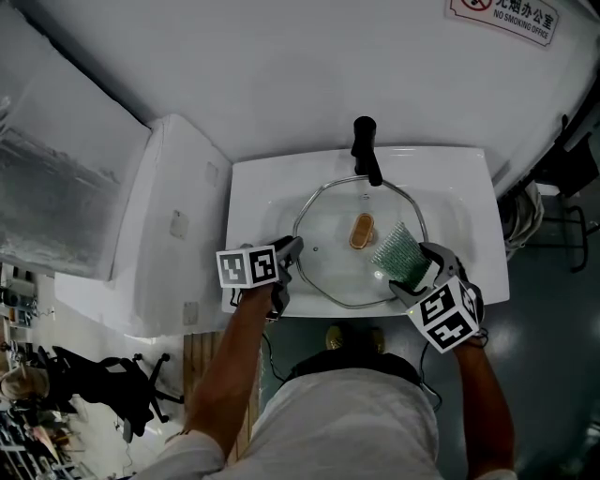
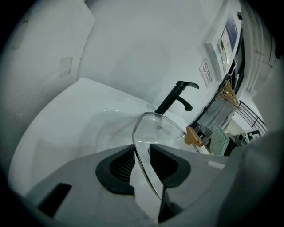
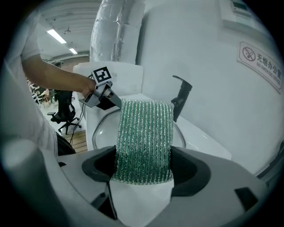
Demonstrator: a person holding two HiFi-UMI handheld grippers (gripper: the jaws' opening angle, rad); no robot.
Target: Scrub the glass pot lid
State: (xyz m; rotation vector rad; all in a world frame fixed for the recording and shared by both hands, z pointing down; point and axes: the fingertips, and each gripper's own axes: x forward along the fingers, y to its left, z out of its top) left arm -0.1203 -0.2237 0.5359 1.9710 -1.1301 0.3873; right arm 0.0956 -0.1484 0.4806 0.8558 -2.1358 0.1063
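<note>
Two handheld grippers, one cube of square markers on each. The left gripper is clenched on the left rim of one clear round glass pot lid. The right gripper grasps one green ribbed scrub pad, which stands up from its jaws at the lid's right edge; contact unclear. The lid sits inside one white rectangular wash basin. It has a thin metal band round it and one tan oblong knob at centre, and the basin shows through the glass. One black tap stands at the back rim. One no-smoking sign hangs on the wall beyond.
</note>
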